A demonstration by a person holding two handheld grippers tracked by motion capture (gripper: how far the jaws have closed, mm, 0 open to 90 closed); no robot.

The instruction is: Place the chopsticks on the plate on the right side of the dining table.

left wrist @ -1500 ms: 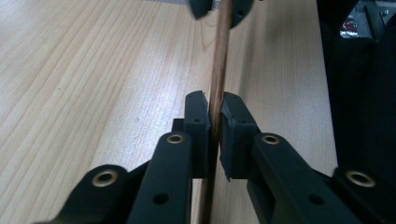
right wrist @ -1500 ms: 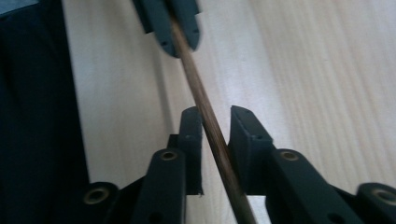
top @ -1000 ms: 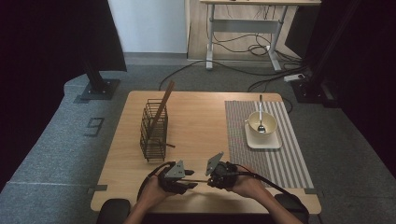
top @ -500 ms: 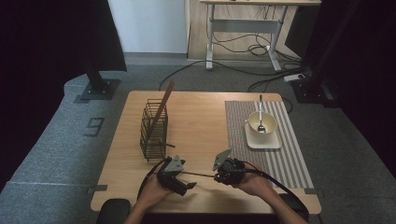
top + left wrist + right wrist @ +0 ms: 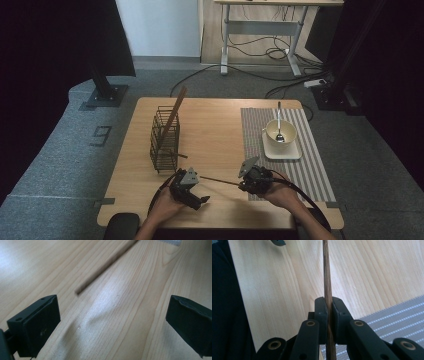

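A thin dark wooden stick (image 5: 217, 181) hangs level just above the table near its front edge. My right gripper (image 5: 242, 186) is shut on the stick's right end; in the right gripper view the stick (image 5: 326, 277) runs up from between the closed pads of my right gripper (image 5: 329, 307). Just left of the stick's free end, my left gripper (image 5: 200, 192) stands open. Its jaws have just been opening and nothing is between them. In the left gripper view the wide-open left gripper (image 5: 112, 322) faces bare wood, with the blurred stick (image 5: 105, 267) beyond it.
A black wire basket (image 5: 164, 142) stands left of centre with a long stick (image 5: 174, 114) leaning in it. On the striped mat (image 5: 305, 170) at the right, a square plate (image 5: 282, 151) carries a bowl (image 5: 272, 131) with a spoon (image 5: 279, 120).
The two grippers, close together a second ago, have drawn apart. My right gripper has moved right with the stick, and my left gripper's jaws have opened and let it go.
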